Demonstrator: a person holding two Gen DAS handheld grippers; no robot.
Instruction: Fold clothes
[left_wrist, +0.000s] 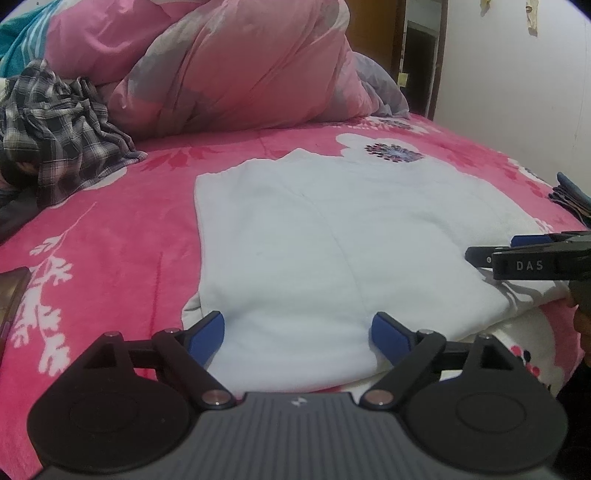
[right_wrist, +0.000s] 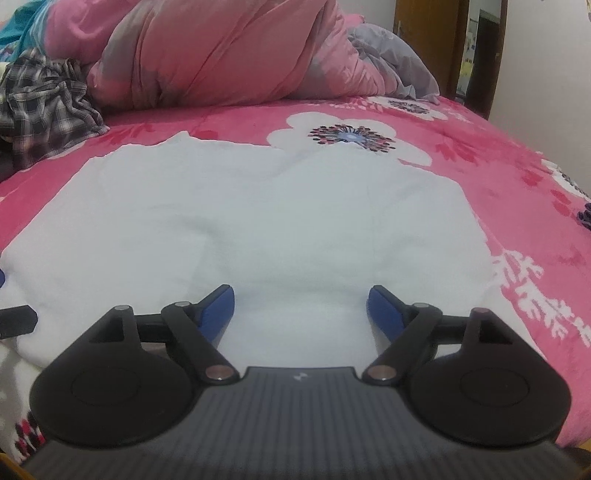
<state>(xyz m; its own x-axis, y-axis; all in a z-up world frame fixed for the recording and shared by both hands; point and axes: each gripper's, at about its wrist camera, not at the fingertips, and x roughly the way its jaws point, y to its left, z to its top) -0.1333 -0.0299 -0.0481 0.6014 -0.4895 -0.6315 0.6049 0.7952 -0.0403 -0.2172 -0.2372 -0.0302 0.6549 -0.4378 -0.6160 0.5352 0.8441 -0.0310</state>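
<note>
You are holding both the left tool (left_wrist: 297, 332) and the right tool (right_wrist: 301, 304) released over the white garment (right_wrist: 258, 206), which is lying partly folded on the bed (right_wrist: 524, 206); the plaid shirt (left_wrist: 55, 129) is probably waiting.

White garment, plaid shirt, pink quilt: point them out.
White garment (right_wrist: 258, 214): right wrist view, flat middle.
Plaid shirt (left_wrist: 55, 136): left wrist view, crumpled centre.
Pink quilt (left_wrist: 240, 66): left wrist view, bulging front.

I see a white garment (right_wrist: 258, 221) on a hot-pink bedspread (right_wrist: 517, 206) with white flowers, a grey-and-white plaid shirt (left_wrist: 55, 136) at its far left edge, pale pink duvet (left_wrist: 236, 70) behind; my gripper pads (left_wrist: 207, 332) blue.
</note>
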